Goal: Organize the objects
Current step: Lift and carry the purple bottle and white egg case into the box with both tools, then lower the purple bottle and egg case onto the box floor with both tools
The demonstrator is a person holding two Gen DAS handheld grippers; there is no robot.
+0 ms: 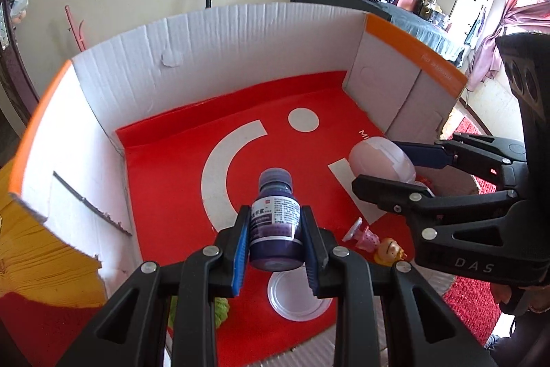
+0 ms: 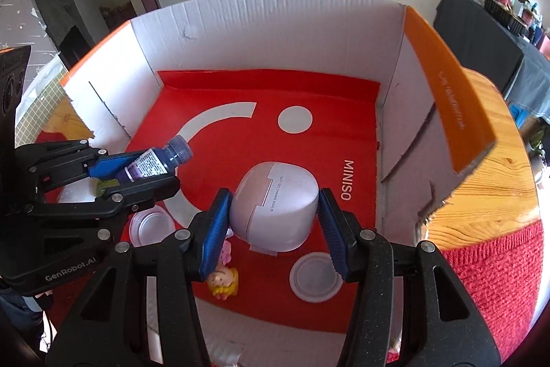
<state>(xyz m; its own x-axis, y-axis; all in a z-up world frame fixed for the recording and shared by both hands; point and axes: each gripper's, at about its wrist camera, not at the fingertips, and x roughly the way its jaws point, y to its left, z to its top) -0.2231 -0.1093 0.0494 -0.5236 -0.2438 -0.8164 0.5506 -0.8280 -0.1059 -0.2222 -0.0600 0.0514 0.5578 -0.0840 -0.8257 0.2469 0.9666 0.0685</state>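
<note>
Here both loads hang above the open cardboard box [image 2: 275, 33] with its red MINISO liner. The left gripper [image 1: 273, 241] pinches a small purple medicine bottle [image 1: 275, 222] by its body, cap pointing forward; the right gripper [image 2: 273, 222] clamps a pale pink rounded case [image 2: 275, 205]. This looks like the placing step. Next, each should probably descend onto bare liner, clear of the two white lids [image 2: 316, 277] and the little doll [image 2: 223, 281], then let go.

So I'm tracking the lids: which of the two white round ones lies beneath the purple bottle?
The lid directly under the left gripper and its purple bottle. The other lid sits under the right gripper.
</note>
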